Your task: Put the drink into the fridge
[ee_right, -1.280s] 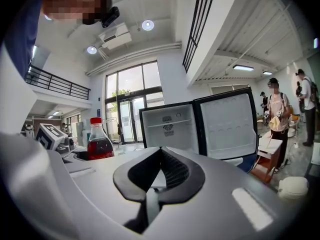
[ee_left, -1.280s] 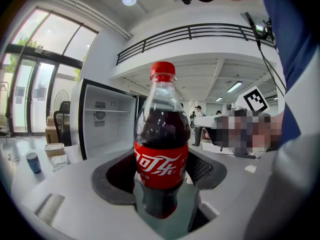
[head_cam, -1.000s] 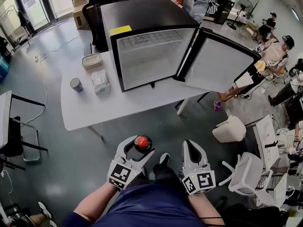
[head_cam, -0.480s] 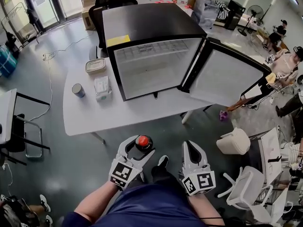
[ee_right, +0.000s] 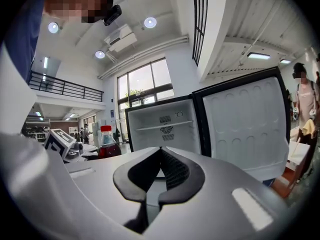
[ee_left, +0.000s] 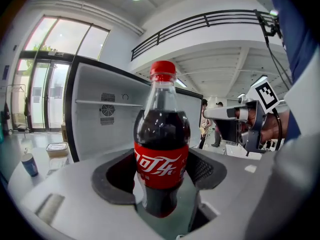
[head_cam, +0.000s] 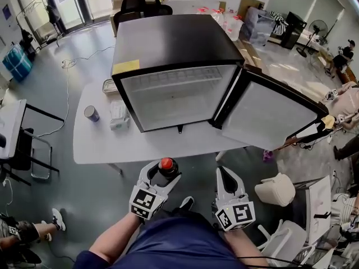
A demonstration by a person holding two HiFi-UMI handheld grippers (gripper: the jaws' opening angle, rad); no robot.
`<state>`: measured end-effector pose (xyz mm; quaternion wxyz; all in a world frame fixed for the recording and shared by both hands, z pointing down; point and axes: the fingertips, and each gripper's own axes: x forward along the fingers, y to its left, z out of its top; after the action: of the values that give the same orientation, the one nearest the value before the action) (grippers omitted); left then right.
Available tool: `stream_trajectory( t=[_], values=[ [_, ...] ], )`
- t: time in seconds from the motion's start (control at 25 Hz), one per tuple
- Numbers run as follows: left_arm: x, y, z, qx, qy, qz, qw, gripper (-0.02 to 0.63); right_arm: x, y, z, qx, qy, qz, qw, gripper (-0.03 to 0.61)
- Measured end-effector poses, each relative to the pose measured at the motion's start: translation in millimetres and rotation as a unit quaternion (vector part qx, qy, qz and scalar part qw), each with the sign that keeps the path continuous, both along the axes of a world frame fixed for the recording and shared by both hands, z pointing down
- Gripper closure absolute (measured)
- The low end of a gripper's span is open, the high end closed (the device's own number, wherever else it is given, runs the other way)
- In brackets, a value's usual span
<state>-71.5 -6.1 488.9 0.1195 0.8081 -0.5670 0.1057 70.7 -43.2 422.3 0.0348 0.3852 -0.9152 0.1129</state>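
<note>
The tabletop [head_cam: 95,144] bears an open fridge [head_cam: 168,43]; the left hand-held gripper [head_cam: 161,171] clamps the drink [ee_left: 161,154], its label [ee_left: 161,166] seen only in its view; the right hand-held gripper [head_cam: 225,172] is pinched empty.

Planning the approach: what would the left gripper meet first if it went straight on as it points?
Likely the open fridge: the left gripper, shut on the cola bottle, points across the white table into it. Height is unclear, so the table edge might come first.
</note>
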Motion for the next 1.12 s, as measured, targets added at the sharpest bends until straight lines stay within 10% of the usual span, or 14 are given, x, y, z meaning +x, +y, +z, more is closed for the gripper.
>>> stream_trajectory(
  t=[0.44,1.12],
  values=[
    [-12.3,-58.7,-3.5,-0.001,-0.009,-0.052,0.9986,0.307,5.1,-42.6,9.9,-0.022,-0.007,-0.039,0.999,0.572],
    [-31.9,-172.3,25.7,-0.006,-0.012,0.027,0.9995,0.307,12.2,-97.4,19.0,-0.031,0.009,0.071,0.997,0.572]
  ],
)
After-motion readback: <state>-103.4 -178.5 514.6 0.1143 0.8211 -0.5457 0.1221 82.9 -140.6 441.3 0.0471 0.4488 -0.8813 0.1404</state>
